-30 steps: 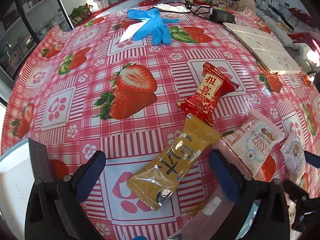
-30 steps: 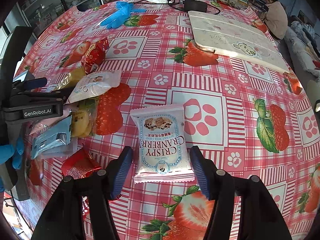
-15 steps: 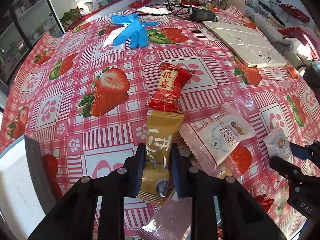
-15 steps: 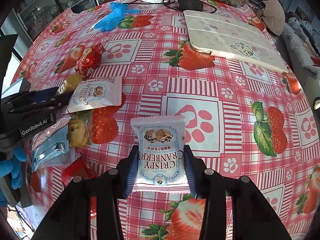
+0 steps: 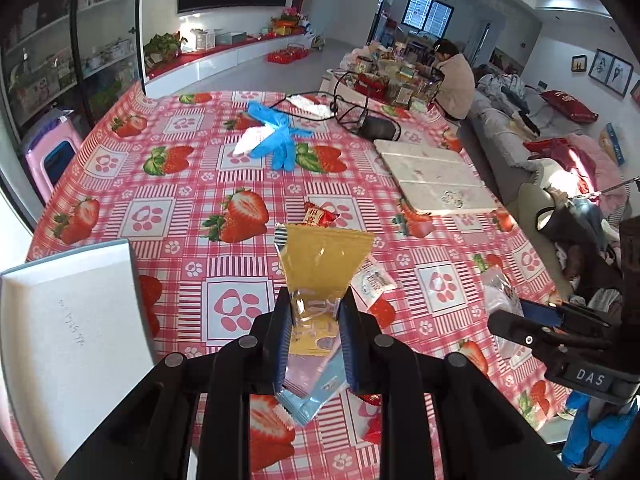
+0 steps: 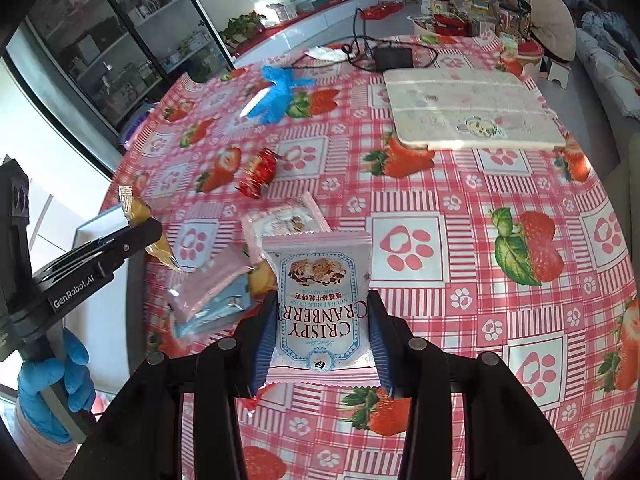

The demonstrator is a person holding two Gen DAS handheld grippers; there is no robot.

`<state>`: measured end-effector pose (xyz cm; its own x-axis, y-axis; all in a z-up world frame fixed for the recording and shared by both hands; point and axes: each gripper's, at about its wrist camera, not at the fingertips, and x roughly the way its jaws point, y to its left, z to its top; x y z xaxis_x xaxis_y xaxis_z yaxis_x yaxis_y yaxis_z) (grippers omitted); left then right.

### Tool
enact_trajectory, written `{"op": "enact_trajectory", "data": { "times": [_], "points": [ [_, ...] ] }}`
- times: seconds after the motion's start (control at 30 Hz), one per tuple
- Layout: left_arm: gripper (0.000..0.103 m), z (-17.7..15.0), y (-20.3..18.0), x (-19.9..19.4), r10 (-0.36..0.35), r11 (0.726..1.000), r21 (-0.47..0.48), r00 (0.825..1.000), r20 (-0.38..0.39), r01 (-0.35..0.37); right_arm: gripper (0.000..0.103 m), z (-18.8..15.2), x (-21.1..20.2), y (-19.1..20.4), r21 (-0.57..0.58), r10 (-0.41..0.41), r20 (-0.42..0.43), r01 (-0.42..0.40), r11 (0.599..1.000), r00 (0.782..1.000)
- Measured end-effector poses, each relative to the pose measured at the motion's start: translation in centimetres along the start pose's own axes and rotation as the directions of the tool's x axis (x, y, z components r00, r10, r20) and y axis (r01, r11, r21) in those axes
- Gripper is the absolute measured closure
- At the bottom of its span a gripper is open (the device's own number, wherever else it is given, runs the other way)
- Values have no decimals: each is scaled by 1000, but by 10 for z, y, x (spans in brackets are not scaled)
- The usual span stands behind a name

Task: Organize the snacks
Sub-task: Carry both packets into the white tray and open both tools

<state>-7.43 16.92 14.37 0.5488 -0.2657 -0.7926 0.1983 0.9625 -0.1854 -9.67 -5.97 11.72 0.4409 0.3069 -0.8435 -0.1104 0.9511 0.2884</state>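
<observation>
My left gripper [image 5: 314,320] is shut on a yellow snack packet [image 5: 324,264] and holds it lifted above the table; it also shows in the right wrist view [image 6: 138,210]. My right gripper [image 6: 318,332] is shut on a white "Crispy Cranberry" packet [image 6: 320,304], lifted off the table. A red candy packet [image 5: 318,216] [image 6: 258,172], a second white cranberry packet [image 6: 286,220] and a pink-and-blue packet [image 6: 212,300] lie on the strawberry tablecloth [image 6: 440,240]. A white box [image 5: 68,320] sits at the left edge.
Blue gloves [image 5: 276,140] and a black adapter with cables [image 5: 376,128] lie at the far side. A white foam board [image 5: 436,180] lies at the right. A person [image 5: 450,76] sits beyond the table.
Both grippers have risen from the table with their packets held. The yellow packet and the cranberry packet have left the cloth. The view now takes in the room.
</observation>
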Motion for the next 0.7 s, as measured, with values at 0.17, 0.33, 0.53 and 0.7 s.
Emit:
{"op": "enact_trajectory", "data": {
  "times": [0.17,0.33,0.53,0.7],
  "points": [
    [79,0,-6,-62,-26,999,41,999,45,24,59,10,-57,39,-35,75,89,-72,997,993],
    [78,-7,-4,-118,-41,995,96,996,85,33,59,10,-102,86,-104,144,153,-129,986,978],
    [78,-27,28,-158,-9,995,96,996,89,1,59,9,-109,139,-164,232,126,-210,964,965],
    [78,-59,86,-152,99,995,-1,994,53,-99,59,-3,-63,185,-208,261,32,-249,946,965]
  ]
}}
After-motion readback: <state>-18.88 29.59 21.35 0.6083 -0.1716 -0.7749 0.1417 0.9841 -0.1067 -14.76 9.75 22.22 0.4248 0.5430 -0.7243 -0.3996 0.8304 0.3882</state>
